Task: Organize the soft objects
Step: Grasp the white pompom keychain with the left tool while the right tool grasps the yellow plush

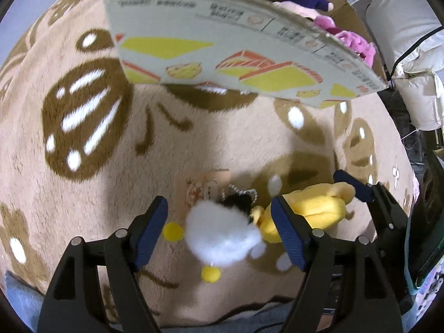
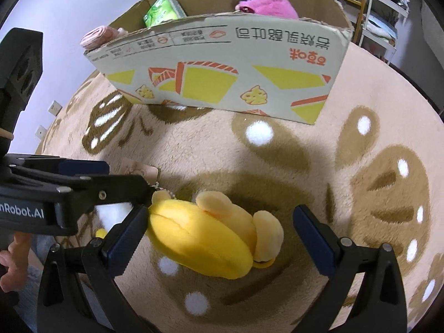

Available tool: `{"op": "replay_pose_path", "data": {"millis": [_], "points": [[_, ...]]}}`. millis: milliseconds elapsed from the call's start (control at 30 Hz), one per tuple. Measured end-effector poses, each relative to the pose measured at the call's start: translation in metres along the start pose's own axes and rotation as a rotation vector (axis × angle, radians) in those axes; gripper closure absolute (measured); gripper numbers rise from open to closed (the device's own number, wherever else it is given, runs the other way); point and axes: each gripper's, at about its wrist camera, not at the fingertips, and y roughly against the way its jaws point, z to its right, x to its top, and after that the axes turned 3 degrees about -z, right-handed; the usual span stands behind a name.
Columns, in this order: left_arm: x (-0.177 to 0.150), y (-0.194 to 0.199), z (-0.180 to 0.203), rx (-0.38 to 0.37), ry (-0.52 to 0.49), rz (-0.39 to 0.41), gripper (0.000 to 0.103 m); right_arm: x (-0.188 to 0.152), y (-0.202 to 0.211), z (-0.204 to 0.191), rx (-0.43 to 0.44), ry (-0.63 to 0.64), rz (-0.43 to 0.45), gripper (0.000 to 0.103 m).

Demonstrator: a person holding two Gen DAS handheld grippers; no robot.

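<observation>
Left tongs (image 1: 220, 227) apart, straddling white fluffy plush (image 1: 222, 238) on rug (image 1: 111, 194). Right tongs (image 2: 219, 238) apart around yellow plush (image 2: 211, 238), ready to clamp. Cardboard box (image 2: 222, 63) ahead collects toys.

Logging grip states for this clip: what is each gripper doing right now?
Left gripper: open, above the white plush.
Right gripper: open, astride the yellow plush.

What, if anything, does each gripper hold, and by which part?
Nothing. The left gripper stands open around the white plush toy; the right gripper stands open around the yellow plush toy.
</observation>
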Motion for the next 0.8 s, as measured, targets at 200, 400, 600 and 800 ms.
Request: {"op": "replay_pose_path", "data": {"millis": [200,400,600,800], "points": [[-0.008,0.003,-0.002,0.03,-0.018,0.015,0.027,-0.002,0.001,-0.005,-0.01,0.05,-0.02,0.0],[-0.015,0.005,0.006,0.09,-0.13,-0.013,0.026,-0.006,0.0,-0.001,0.063,0.015,-0.069,0.01],[-0.013,-0.011,0.013,0.079,-0.146,-0.06,0.026,-0.008,0.001,0.002,0.097,0.002,-0.091,0.017],[-0.01,-0.019,0.015,0.083,-0.147,-0.081,0.027,-0.007,0.001,-0.003,0.117,0.028,-0.107,0.027]]}}
